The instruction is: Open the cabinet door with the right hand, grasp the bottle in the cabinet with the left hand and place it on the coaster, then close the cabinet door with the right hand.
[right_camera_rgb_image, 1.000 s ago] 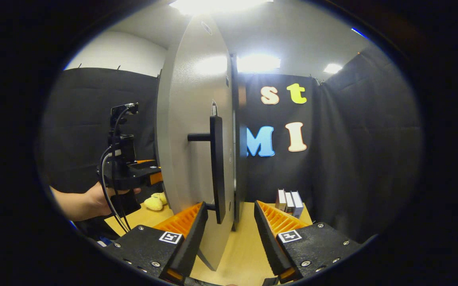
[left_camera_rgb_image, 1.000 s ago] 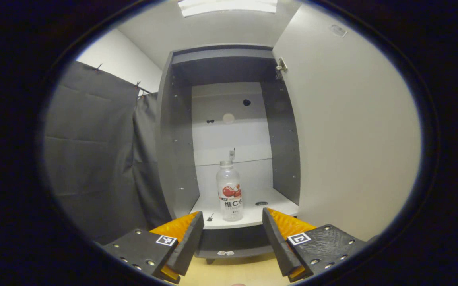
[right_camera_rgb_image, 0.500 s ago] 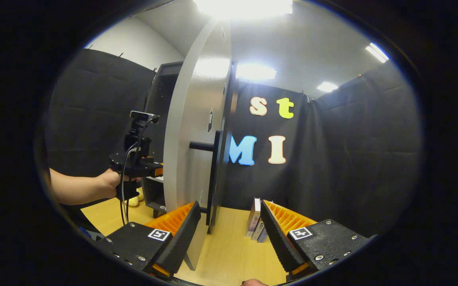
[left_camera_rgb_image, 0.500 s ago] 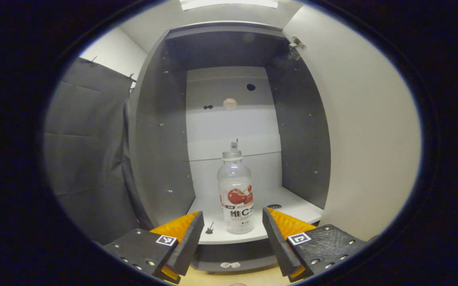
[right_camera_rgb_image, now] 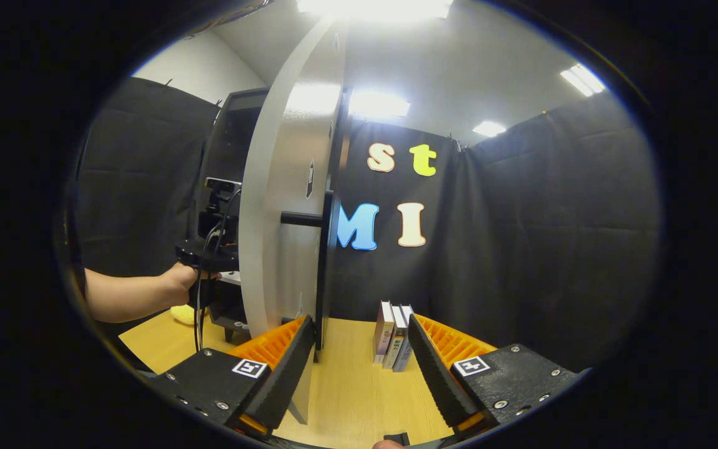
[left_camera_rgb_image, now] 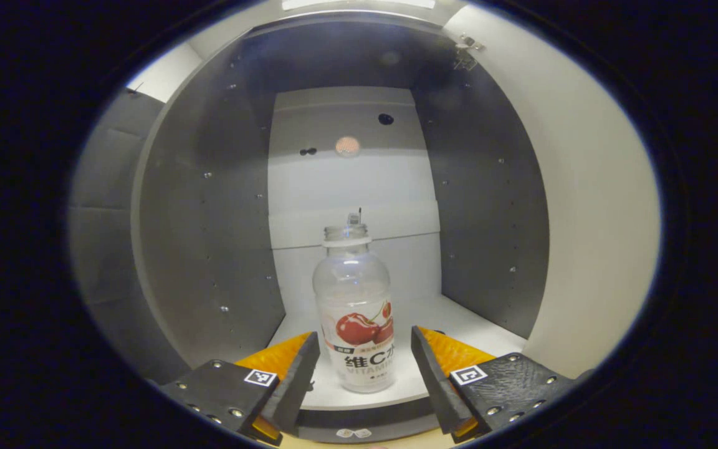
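Note:
A clear bottle (left_camera_rgb_image: 354, 312) with a cherry label stands upright on the white floor of the open grey cabinet (left_camera_rgb_image: 209, 206). My left gripper (left_camera_rgb_image: 365, 368) is open, its fingers on either side of the bottle's lower part without touching it. In the right gripper view the cabinet door (right_camera_rgb_image: 284, 206) stands swung open, seen nearly edge-on, with its black bar handle (right_camera_rgb_image: 323, 268). My right gripper (right_camera_rgb_image: 359, 368) is open and holds nothing, a short way back from the door. A hand holds the left gripper (right_camera_rgb_image: 209, 249) at the cabinet's mouth, partly behind the door.
The inner face of the open door (left_camera_rgb_image: 589, 206) borders the cabinet on the right. Several small books (right_camera_rgb_image: 393, 337) stand on the wooden table (right_camera_rgb_image: 359, 386) by the black cloth wall. A yellow object (right_camera_rgb_image: 181, 315) lies on the table past the arm.
My left gripper has moved forward into the cabinet, so the bottle now sits between its fingers. My right gripper has drawn back from the door handle and turned slightly.

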Available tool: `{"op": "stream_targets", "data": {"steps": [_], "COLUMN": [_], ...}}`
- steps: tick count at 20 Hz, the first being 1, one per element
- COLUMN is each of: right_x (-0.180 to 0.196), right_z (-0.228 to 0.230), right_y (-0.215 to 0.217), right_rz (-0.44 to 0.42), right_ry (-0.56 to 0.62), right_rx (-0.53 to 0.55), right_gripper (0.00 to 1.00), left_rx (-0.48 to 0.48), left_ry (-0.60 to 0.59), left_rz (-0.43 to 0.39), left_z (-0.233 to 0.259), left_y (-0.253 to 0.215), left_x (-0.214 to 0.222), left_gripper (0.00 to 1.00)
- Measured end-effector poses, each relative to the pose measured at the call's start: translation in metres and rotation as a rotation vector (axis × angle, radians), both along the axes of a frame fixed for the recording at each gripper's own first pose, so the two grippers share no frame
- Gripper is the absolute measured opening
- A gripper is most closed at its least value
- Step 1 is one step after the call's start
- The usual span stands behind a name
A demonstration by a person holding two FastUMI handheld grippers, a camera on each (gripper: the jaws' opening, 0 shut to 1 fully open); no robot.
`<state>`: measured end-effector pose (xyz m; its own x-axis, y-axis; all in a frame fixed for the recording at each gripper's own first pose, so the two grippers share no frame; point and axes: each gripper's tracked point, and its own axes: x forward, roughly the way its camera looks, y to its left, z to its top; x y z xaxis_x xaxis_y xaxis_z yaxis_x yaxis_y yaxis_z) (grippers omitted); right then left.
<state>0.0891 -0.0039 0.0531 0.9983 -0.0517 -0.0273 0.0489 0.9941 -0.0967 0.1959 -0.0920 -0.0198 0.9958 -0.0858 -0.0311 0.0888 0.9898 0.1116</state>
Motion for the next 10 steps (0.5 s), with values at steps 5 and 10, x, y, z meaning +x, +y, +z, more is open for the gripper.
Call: {"op": "stream_targets", "data": {"steps": [5,10], "right_x": [-0.001,-0.001], "right_z": [-0.001,-0.003], "right_y": [-0.001,-0.002], "right_rz": [-0.035,-0.053], "right_ry": [0.000,-0.001], "right_rx": [0.037,0.073], "right_gripper": [0.93,0.93], "left_rx": [0.006,-0.029], "left_ry": [0.006,0.009], "left_rz": [-0.010,-0.002], "left_z": [-0.010,-0.012], "left_y": [0.000,0.002], "left_x": [0.022,0.020], "left_gripper": [0.85,0.72]}}
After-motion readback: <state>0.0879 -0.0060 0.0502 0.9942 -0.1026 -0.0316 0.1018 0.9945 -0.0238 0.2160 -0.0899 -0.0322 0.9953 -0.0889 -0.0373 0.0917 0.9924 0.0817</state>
